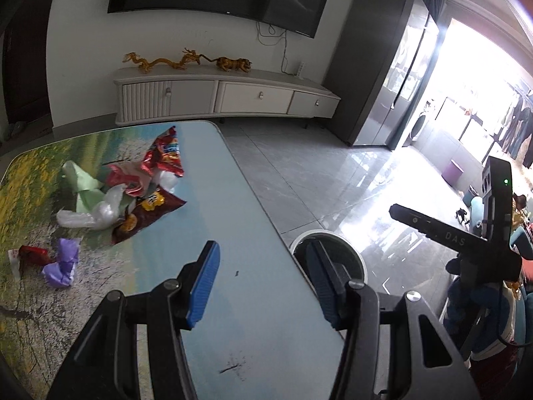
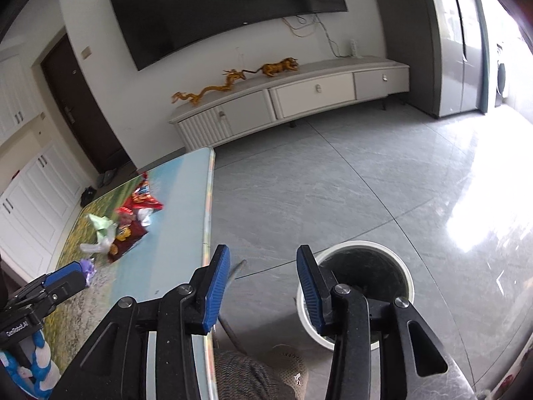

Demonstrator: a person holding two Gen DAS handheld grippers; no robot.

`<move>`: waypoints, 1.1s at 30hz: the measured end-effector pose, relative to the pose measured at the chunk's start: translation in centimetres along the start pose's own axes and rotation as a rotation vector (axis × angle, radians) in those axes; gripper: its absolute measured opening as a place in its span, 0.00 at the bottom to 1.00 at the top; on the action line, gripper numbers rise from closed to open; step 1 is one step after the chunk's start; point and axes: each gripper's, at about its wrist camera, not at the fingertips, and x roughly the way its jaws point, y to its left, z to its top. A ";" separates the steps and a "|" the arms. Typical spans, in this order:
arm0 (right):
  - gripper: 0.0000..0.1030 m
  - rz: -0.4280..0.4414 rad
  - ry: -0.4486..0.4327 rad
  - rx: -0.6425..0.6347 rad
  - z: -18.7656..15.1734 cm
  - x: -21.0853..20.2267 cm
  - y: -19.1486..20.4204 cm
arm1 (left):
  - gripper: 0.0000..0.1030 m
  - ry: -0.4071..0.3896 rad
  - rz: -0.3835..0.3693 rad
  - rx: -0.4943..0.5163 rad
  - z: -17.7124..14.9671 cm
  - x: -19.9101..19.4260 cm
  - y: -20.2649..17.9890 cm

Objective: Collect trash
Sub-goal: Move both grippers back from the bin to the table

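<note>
Step in hand: I judge nothing is picked yet; I would start on the nearest scrap, the purple wrapper (image 1: 61,263), then carry it to the bin (image 2: 361,286).
How to do it well: I'd come down over the wrapper with fingers either side, pinch the crumpled bulk rather than a loose edge, and lift clear before swinging across.
Trash: a pile of snack wrappers (image 1: 133,186) sits mid-table (image 1: 253,220), with a small red wrapper (image 1: 31,255) beside the purple one.
Bin: on the floor just past the table edge.
Left gripper (image 1: 263,286): spread wide, empty, hovering over bare tabletop.
Right gripper (image 2: 263,286): spread wide, empty, held off the table edge, beside the bin.
</note>
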 end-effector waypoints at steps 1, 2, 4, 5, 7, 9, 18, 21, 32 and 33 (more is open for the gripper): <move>0.39 0.004 -0.001 -0.012 -0.1 -0.1 0.7 | 0.51 -0.006 0.010 -0.015 -0.4 -0.5 0.8; 0.40 0.009 0.000 -0.024 -0.1 -0.1 1.3 | 0.51 -0.011 0.023 -0.031 -0.8 -1.0 1.7; 0.40 0.023 0.005 -0.050 -0.2 -0.1 2.5 | 0.51 -0.019 0.046 -0.060 -1.4 -1.8 3.3; 0.41 0.031 0.009 -0.065 -0.2 0.0 3.2 | 0.51 -0.023 0.060 -0.080 -1.7 -2.3 4.4; 0.44 0.042 0.013 -0.088 -0.3 0.2 4.3 | 0.51 -0.029 0.075 -0.118 -2.3 -2.9 6.0; 0.47 0.054 0.016 -0.109 -0.3 0.5 5.3 | 0.51 -0.036 0.096 -0.155 -2.9 -3.4 8.0; 0.52 0.126 0.070 -0.181 -1.0 3.3 9.1 | 0.61 -0.022 0.197 -0.274 -6.0 -4.7 14.6; 0.53 0.141 0.093 -0.187 -1.2 4.4 9.5 | 0.61 -0.016 0.222 -0.308 -6.3 -4.5 16.3; 0.58 0.229 0.158 -0.244 -1.1 9.0 12.1 | 0.62 0.041 0.268 -0.342 -5.4 -0.7 19.3; 0.58 0.238 0.162 -0.249 -1.0 9.3 12.3 | 0.62 0.046 0.269 -0.340 -5.2 -0.3 19.5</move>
